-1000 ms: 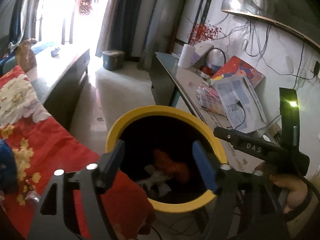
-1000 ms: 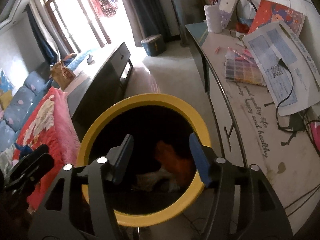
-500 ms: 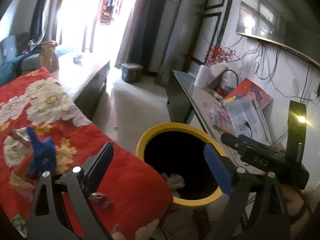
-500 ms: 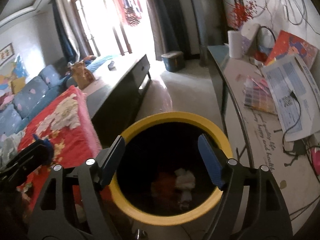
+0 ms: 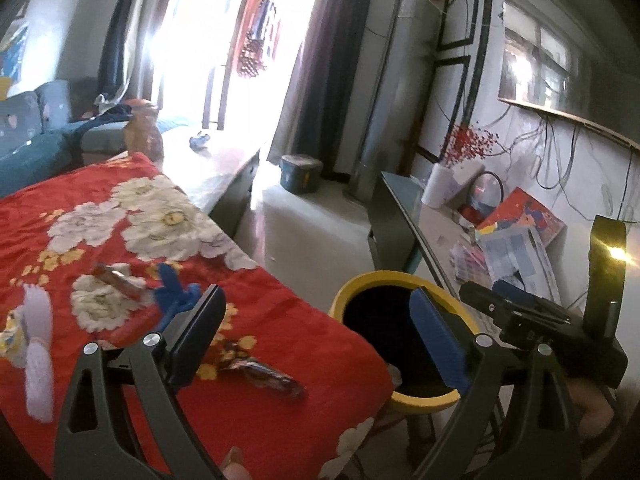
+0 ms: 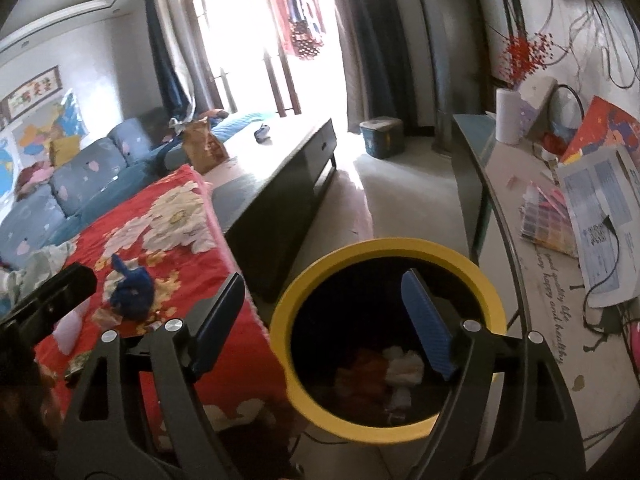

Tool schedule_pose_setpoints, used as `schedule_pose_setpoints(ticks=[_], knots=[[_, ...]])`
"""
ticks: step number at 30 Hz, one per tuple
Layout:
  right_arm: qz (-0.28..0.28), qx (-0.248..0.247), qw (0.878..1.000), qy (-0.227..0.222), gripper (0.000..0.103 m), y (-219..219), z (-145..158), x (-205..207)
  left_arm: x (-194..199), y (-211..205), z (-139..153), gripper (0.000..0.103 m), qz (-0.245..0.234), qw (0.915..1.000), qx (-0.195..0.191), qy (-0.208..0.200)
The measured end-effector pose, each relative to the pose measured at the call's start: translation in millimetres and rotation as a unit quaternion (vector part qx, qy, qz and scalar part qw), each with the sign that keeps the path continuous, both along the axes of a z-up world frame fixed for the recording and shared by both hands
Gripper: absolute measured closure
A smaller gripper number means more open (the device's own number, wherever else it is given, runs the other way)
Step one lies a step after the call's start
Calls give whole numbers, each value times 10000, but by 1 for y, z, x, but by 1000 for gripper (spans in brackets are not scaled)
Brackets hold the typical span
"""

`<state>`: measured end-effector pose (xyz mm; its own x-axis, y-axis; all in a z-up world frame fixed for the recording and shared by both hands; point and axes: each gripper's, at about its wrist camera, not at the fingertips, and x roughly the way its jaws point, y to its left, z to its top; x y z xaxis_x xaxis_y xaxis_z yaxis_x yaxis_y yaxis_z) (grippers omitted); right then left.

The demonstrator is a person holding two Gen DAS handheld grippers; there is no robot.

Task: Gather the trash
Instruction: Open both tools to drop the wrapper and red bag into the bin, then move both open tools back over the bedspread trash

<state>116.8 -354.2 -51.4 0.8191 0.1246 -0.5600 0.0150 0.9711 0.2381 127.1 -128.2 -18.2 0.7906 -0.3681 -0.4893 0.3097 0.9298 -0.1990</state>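
1. A red floral cloth [image 5: 280,320] covers the surface just beside the yellow-rimmed trash bin [image 6: 384,248]; a blue crumpled scrap [image 5: 174,294] and a brown wrapper [image 5: 266,376] lie on the cloth.
2. Orange and white trash [image 6: 380,368] sits inside the bin; a sofa [image 6: 80,176] and a bright window [image 6: 256,40] stand beyond it.
3. Left hand-held gripper [image 5: 316,344] and right hand-held gripper [image 6: 324,320] both gape wide, holding nothing.
4. Since a second ago, both have drawn back from over the bin, the left swinging toward the cloth.
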Motion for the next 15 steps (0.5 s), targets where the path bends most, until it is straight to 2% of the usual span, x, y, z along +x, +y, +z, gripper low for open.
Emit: schedule_pose_setpoints(ticks=[15], knots=[[557, -209, 9982, -57, 30, 55, 13, -5, -12, 52, 8, 12, 523, 9984, -187, -123]])
